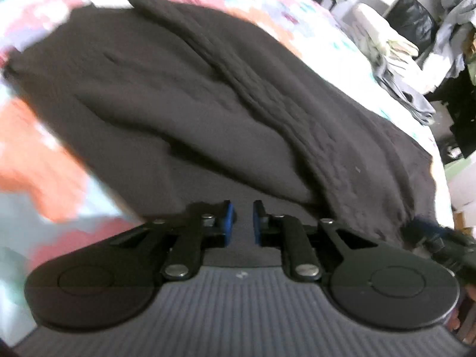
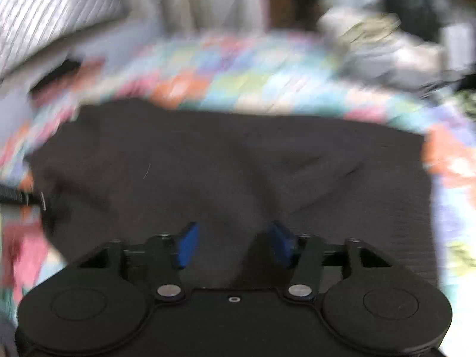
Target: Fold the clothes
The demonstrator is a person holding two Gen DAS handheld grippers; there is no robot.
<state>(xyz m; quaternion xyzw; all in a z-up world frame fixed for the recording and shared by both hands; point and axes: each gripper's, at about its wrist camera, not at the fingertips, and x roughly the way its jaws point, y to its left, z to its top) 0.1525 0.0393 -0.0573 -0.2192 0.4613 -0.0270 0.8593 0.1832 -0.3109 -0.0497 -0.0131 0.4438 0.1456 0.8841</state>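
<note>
A dark brown garment [image 1: 193,104] lies spread on a colourful patterned bedspread [image 1: 38,160], with a long fold ridge running down its middle. My left gripper [image 1: 241,223] hovers over the garment's near edge, its blue pads a small gap apart with nothing between them. In the right wrist view the same garment [image 2: 226,166] fills the middle, and my right gripper [image 2: 235,245] is open wide just above it, empty. The other gripper's tip [image 1: 437,238] shows at the right edge of the left wrist view. Both views are motion-blurred.
A pile of folded and loose clothes [image 1: 395,59] lies at the bed's far right corner, also in the right wrist view [image 2: 383,47]. A striped pillow [image 2: 50,15] lies at the head of the bed. Dark furniture [image 1: 458,110] stands beyond the bed.
</note>
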